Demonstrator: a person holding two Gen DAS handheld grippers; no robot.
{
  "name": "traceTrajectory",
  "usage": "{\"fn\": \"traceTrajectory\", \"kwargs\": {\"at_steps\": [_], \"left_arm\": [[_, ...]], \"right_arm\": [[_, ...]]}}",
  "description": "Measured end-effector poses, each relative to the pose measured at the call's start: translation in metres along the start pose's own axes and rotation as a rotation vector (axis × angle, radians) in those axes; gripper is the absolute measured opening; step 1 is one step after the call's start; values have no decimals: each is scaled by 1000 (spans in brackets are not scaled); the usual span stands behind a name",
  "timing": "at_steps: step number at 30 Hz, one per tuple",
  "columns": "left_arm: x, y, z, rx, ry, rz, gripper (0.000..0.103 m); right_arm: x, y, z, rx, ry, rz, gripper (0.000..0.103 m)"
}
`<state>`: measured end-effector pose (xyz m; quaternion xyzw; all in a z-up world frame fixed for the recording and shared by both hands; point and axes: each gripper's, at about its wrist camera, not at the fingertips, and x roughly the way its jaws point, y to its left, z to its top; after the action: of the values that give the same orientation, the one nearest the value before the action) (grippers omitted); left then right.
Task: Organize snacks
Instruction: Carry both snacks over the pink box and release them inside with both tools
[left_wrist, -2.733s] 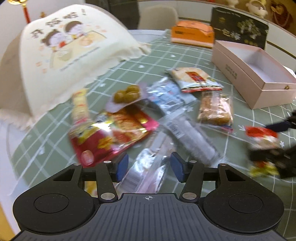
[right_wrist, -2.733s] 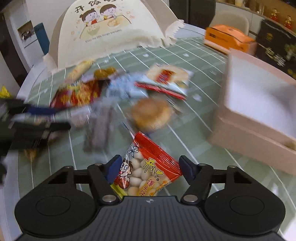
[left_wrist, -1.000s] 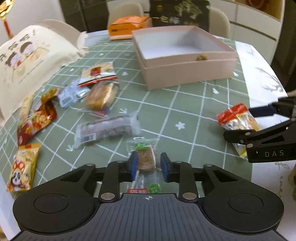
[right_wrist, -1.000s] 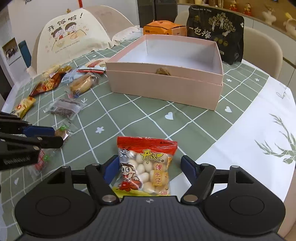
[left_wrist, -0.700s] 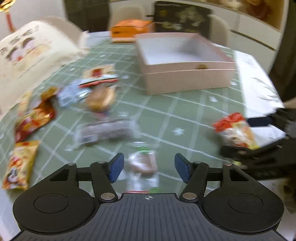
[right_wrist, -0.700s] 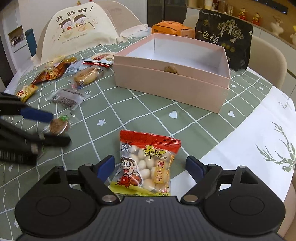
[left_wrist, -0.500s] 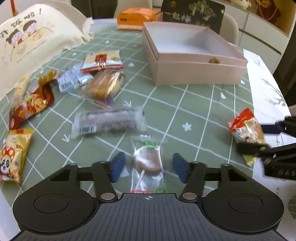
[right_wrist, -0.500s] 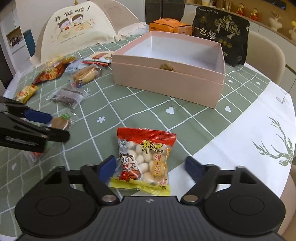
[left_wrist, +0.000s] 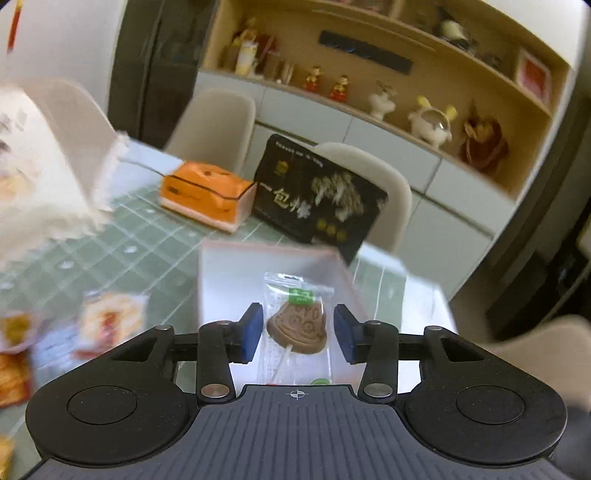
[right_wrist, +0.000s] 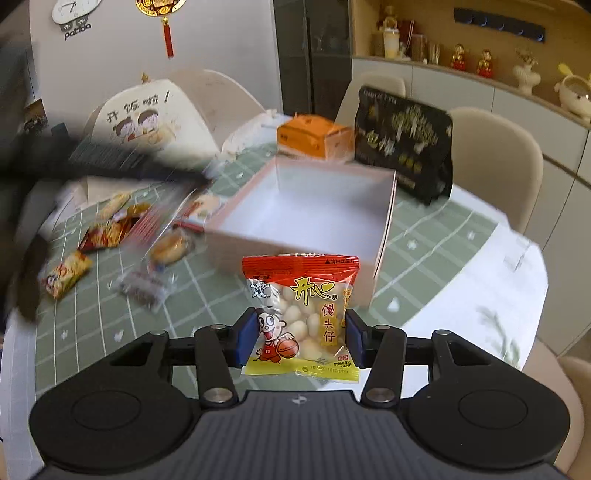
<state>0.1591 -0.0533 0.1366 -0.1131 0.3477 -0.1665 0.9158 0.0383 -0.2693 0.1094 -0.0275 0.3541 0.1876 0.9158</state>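
My left gripper (left_wrist: 298, 336) holds a clear-wrapped brown lollipop (left_wrist: 297, 325) lifted off the table, its jaws closed on the wrapper's sides, in front of the open pink box (left_wrist: 236, 266). My right gripper (right_wrist: 298, 338) is shut on a red and yellow bag of small round biscuits (right_wrist: 303, 314), held above the table just before the pink box (right_wrist: 314, 218). The left gripper shows as a dark blur at the left of the right wrist view (right_wrist: 103, 158).
Several snack packets (right_wrist: 110, 229) lie on the green checked tablecloth (right_wrist: 92, 332) left of the box. An orange box (right_wrist: 314, 140) and a black bag (right_wrist: 402, 144) stand behind it. A white food cover (right_wrist: 147, 122) stands at the far left. Chairs ring the table.
Both grippers have closed on their snacks and lifted them off the table toward the pink box. The left gripper is moving fast, blurring the scene.
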Motion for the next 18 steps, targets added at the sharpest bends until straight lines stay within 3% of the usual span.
{"fn": "traceTrajectory", "kwargs": {"at_steps": [2, 3, 6, 8, 10, 11, 12, 15, 18], "left_arm": [[41, 18, 13, -86, 66, 9, 45], [49, 27, 13, -125, 61, 19, 45], [39, 49, 0, -204, -19, -28, 45], [26, 62, -11, -191, -31, -11, 45], [11, 76, -18, -150, -28, 55, 45], [0, 88, -22, -131, -26, 110, 45], [-8, 99, -25, -124, -27, 155, 45], [-40, 154, -27, -163, -50, 300, 45], [-60, 220, -26, -249, -67, 444, 45]], "right_arm": [[4, -4, 13, 5, 1, -18, 49], [6, -6, 20, 8, 1, -33, 49], [13, -14, 46, 20, -20, -86, 49], [24, -18, 68, 32, -43, -92, 49], [46, -26, 93, 79, -59, -61, 53], [62, -29, 105, 109, -64, -36, 64], [79, -29, 115, 126, -49, -29, 67], [111, -10, 127, 86, -13, -66, 68], [118, 25, 125, 39, -13, 15, 68]]}}
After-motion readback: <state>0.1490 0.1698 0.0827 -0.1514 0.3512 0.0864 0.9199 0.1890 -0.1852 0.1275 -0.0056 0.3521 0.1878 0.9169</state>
